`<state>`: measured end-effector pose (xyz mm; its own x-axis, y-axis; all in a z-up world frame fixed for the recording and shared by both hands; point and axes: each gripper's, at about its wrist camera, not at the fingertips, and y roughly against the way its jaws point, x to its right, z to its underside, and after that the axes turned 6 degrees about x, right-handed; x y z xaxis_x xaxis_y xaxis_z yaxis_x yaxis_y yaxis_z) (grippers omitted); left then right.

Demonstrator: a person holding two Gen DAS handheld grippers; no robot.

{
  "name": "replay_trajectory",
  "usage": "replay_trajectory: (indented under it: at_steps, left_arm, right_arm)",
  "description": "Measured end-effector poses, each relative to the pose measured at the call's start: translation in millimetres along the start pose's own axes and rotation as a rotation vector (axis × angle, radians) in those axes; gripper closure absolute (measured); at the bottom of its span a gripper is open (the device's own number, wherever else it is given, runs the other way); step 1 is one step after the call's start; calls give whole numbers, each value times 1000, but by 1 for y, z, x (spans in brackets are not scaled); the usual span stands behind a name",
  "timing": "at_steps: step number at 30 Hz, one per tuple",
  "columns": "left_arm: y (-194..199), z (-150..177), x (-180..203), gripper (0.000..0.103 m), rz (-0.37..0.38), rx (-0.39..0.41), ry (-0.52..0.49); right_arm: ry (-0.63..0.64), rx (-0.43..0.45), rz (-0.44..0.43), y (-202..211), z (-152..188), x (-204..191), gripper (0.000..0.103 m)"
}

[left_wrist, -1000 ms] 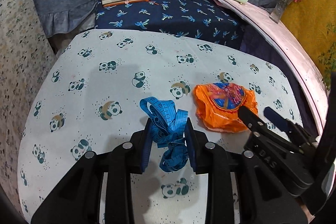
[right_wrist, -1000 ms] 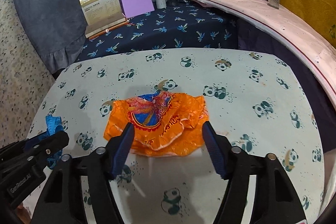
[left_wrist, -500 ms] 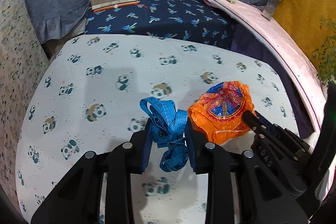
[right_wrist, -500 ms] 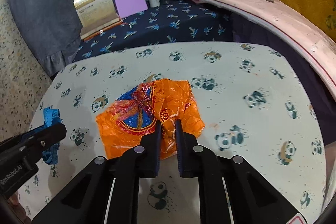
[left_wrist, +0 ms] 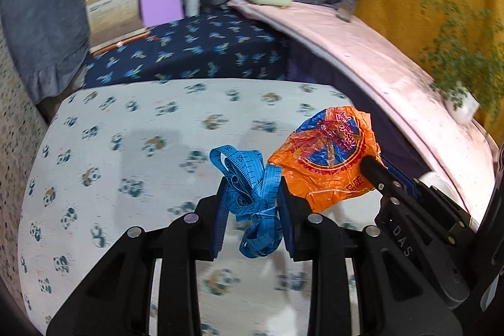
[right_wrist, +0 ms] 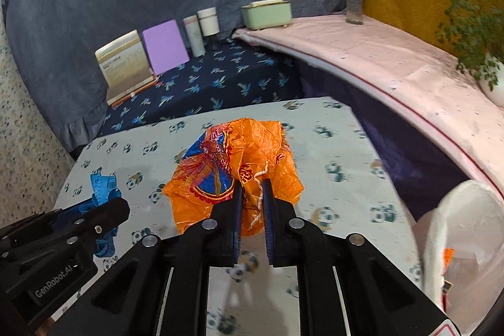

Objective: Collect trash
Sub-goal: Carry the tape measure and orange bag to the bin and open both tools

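Observation:
A tangled blue measuring tape hangs pinched in my left gripper, lifted off the panda-print table. My right gripper is shut on a crumpled orange plastic wrapper with a blue and red print, also raised above the table. In the left wrist view the orange wrapper shows at the right with the right gripper's fingers clamped on its edge. The blue measuring tape and the left gripper's finger appear at the lower left of the right wrist view.
A white-rimmed bag with trash inside stands at the lower right, beside the table. Behind the table a dark blue cloth carries a booklet, a purple card and two white bottles. A pink ledge holds a green box, a flower vase and a plant.
The right gripper closed on the orange wrapper and lifted it. Both grippers rose and swung right with the tape and the wrapper; the white bag came into view.

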<state>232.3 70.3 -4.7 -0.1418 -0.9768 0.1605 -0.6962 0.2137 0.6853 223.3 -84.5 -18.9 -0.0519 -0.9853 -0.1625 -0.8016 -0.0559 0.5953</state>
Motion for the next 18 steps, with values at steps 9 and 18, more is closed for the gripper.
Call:
replay_trajectory:
  at_steps: [9,18]
  left_arm:
    - [17,14,89,75,88,5,-120]
    - [28,35,179,75,182,0,-253]
  right_arm:
    - [-82,65,92,57,5,77,92]
    - [-176,110,195,107,20,157,92]
